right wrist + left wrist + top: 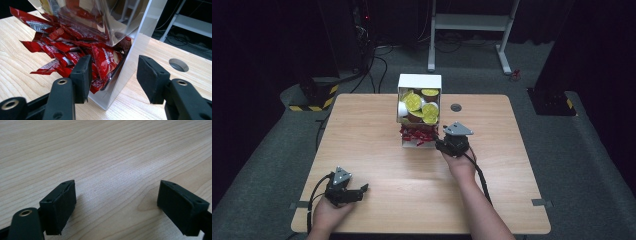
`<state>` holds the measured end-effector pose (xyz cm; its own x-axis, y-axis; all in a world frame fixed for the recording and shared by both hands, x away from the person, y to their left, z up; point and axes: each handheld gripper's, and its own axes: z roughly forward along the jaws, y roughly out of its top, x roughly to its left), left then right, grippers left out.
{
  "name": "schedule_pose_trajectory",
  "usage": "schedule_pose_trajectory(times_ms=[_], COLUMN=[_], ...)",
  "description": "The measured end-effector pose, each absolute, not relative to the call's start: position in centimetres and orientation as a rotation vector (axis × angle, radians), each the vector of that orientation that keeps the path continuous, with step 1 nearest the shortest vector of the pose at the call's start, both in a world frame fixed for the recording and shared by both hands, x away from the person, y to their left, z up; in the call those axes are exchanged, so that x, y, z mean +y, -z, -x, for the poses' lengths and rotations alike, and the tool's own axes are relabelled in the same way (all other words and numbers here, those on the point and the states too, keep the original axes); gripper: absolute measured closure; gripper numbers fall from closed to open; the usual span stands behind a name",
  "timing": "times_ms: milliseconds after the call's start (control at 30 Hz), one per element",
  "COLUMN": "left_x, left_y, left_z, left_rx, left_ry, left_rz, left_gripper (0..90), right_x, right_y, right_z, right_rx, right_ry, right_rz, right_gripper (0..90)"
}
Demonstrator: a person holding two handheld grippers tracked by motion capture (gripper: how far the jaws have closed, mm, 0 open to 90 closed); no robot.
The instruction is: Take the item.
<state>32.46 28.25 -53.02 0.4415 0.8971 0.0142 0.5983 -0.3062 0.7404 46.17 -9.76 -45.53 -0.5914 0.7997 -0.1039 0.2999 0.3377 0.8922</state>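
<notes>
Your right tool [112,75] straddles the rack wall [130,67] by red packets [75,53], unclamped; left tool [116,203] gapes empty near the table's [112,150] front-left corner.

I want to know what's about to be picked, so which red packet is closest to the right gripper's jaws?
The upright red packet at the tray's front corner, just ahead of the right gripper. It stands against the clear wall, while the others lie flatter, fanned out away from the jaws.

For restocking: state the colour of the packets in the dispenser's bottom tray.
Red packets; the right gripper view shows them best.
</notes>
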Motion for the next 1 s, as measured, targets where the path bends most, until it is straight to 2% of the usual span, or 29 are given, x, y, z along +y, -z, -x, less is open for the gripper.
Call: schedule_pose_trajectory(times_ms=[300, 367, 633, 1000], left_x=[28.27, 28.28, 28.27, 28.27], left_y=[53.02, 53.0, 53.01, 53.01], left_z=[-32.46, -32.46, -32.46, -32.46], left_rx=[1.255, 1.256, 1.258, 1.258], left_ry=[-0.574, -0.573, -0.574, -0.575], left_rz=[-2.021, -2.023, -2.02, -2.019], left_gripper=[16.3, 16.3, 16.4, 16.5], right_x=[-9.47, -9.28, -8.9, -8.99], right_y=[45.88, 45.96, 46.16, 46.12], right_z=[-46.39, -46.32, -46.36, -46.28], right_rx=[2.061, 2.05, 2.066, 2.063], right_ry=[-1.213, -1.209, -1.225, -1.228], right_rz=[-0.953, -0.939, -0.923, -0.916], right_gripper=[58.1, 64.1, 75.0, 82.1])
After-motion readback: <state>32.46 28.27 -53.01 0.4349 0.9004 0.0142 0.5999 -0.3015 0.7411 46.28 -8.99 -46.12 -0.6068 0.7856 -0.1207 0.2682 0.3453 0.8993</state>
